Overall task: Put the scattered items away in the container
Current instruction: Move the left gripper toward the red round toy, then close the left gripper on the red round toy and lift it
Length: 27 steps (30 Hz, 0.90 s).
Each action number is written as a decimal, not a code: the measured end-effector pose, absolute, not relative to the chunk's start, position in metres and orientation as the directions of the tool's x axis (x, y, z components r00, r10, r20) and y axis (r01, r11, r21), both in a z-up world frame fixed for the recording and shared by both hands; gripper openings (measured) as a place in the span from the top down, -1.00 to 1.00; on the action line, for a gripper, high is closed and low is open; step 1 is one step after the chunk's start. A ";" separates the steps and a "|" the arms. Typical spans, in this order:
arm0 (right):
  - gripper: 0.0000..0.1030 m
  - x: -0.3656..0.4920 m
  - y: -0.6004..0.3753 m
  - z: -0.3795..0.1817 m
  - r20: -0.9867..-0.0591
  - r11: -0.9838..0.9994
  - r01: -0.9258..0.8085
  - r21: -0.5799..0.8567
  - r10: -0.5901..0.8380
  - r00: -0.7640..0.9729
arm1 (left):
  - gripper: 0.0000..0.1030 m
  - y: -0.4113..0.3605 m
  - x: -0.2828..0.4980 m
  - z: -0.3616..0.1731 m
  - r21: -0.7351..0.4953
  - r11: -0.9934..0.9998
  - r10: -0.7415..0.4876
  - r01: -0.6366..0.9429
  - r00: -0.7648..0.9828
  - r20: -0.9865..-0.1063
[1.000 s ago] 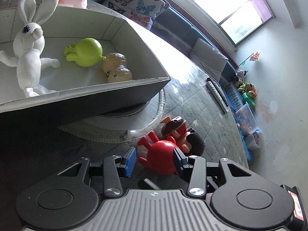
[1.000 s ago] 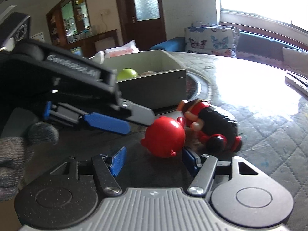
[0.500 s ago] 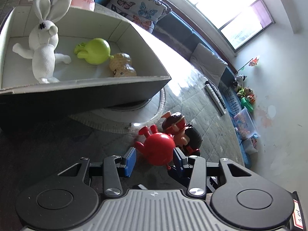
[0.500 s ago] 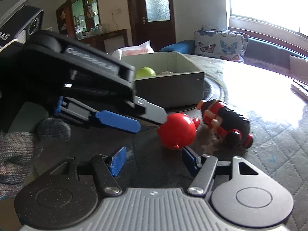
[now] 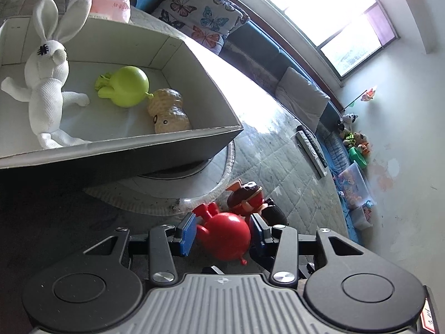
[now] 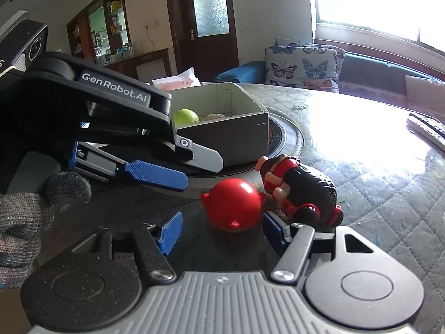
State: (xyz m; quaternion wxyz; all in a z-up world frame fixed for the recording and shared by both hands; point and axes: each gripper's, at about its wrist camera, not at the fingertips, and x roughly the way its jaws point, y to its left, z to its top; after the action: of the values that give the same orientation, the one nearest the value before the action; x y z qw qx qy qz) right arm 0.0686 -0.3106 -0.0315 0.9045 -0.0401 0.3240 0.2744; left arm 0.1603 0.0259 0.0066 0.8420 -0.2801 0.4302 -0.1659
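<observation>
We have the left gripper [image 5: 222,235] low over the dark quilted bench [image 5: 281,150], its blue jaws spread to either side of the red round toy [image 5: 224,235], and we cannot tell whether the pads touch it. The right gripper [image 6: 219,226] sits beside it with jaws released and wide apart; the red toy lies just ahead of them, against the black-and-red doll [image 6: 300,188] lying on its side. Behind them stands the grey box [image 5: 155,150], holding a white rabbit [image 5: 47,83], a green round toy [image 5: 125,86] and a peanut-shaped toy [image 5: 168,111].
</observation>
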 end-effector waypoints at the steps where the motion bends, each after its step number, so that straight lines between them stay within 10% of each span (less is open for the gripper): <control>1: -0.27 0.071 -0.310 -0.032 -0.608 0.846 -0.523 0.105 0.471 0.639 | 0.13 0.026 0.162 0.006 -0.613 0.789 -0.519 0.038 0.574 -0.633; 27: -0.10 0.090 -0.307 -0.049 -0.626 0.844 -0.518 0.137 0.479 0.616 | 0.13 0.033 0.192 -0.022 -0.700 0.714 -0.602 -0.031 0.483 -0.636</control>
State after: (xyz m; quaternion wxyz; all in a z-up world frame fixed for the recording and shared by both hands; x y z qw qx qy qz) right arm 0.0898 -0.3075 -0.0490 0.8983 -0.0287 0.3394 0.2776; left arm 0.1919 0.0325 -0.0222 0.7942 -0.3326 0.4756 -0.1800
